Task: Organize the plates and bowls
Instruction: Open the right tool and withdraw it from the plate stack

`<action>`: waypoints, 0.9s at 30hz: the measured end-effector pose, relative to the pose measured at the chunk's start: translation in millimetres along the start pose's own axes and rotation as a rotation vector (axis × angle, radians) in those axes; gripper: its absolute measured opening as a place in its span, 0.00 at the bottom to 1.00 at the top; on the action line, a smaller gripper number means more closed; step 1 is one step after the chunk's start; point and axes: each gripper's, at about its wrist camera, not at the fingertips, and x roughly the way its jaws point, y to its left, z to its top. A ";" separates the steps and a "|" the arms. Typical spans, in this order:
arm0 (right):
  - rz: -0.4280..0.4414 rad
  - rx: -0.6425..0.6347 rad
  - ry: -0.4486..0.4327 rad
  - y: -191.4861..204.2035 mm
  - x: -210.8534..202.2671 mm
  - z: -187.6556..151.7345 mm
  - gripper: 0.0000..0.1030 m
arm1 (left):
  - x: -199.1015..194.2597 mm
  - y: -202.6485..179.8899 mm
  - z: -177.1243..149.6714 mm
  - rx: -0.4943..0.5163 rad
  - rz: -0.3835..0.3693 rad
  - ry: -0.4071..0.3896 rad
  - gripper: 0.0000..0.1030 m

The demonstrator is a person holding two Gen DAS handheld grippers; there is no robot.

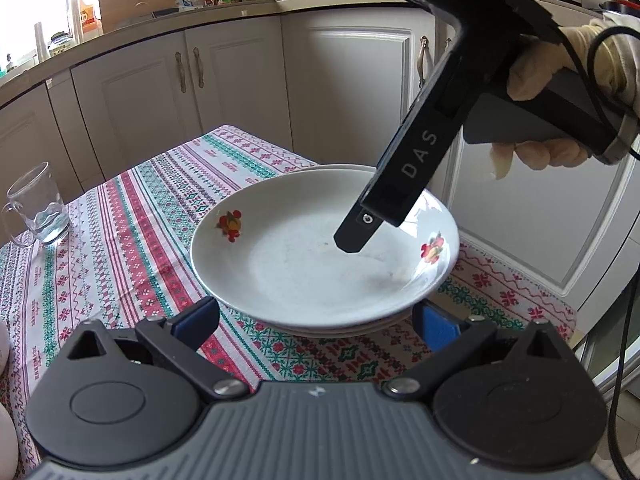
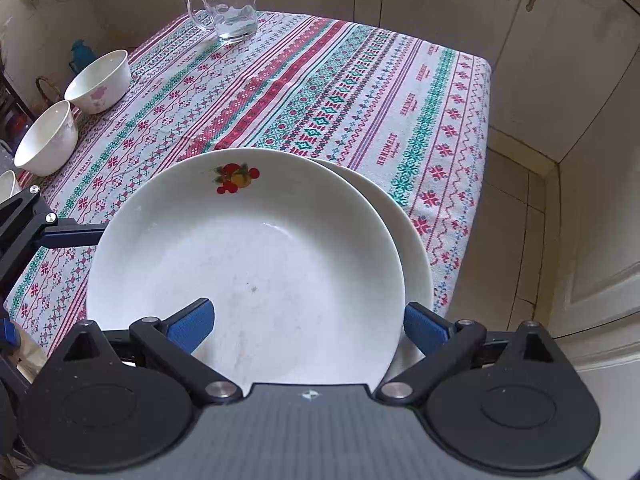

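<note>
Plates (image 2: 248, 264) stacked on tablecloth (image 2: 320, 92), R gripper (image 2: 308, 324) wide open above.

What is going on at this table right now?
A person holds a gripper in each hand over a stack of white fruit-patterned plates on the patterned tablecloth. The right gripper hangs open above the top plate, holding nothing; the left gripper is open at the stack's near edge. White bowls and a glass mug stand apart.
</note>
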 end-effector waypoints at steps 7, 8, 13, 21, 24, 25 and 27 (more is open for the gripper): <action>0.019 0.032 -0.071 -4.9 -19.8 -8.7 1.00 | 0.3 -1.5 1.4 0.009 -0.001 -0.025 0.98; 0.011 0.030 -0.081 -2.8 -22.3 -9.9 1.00 | -1.5 -1.3 1.5 0.009 0.004 -0.029 0.98; -0.003 0.022 -0.165 9.9 -37.5 -16.9 1.00 | -12.2 3.0 -0.8 -0.005 0.005 -0.041 0.99; -0.081 -0.015 -0.339 46.5 -58.1 -31.0 1.00 | -42.1 10.7 -11.3 -0.017 0.050 -0.079 0.99; -0.092 -0.001 -0.414 61.6 -62.4 -38.6 1.00 | -59.1 16.2 -18.6 -0.038 0.081 -0.092 0.99; -0.092 0.000 -0.433 66.6 -63.0 -41.1 1.00 | -65.7 18.4 -21.9 -0.043 0.095 -0.097 0.99; -0.111 -0.002 -0.475 80.0 -63.5 -47.1 1.00 | -77.9 21.8 -29.3 -0.052 0.124 -0.102 0.99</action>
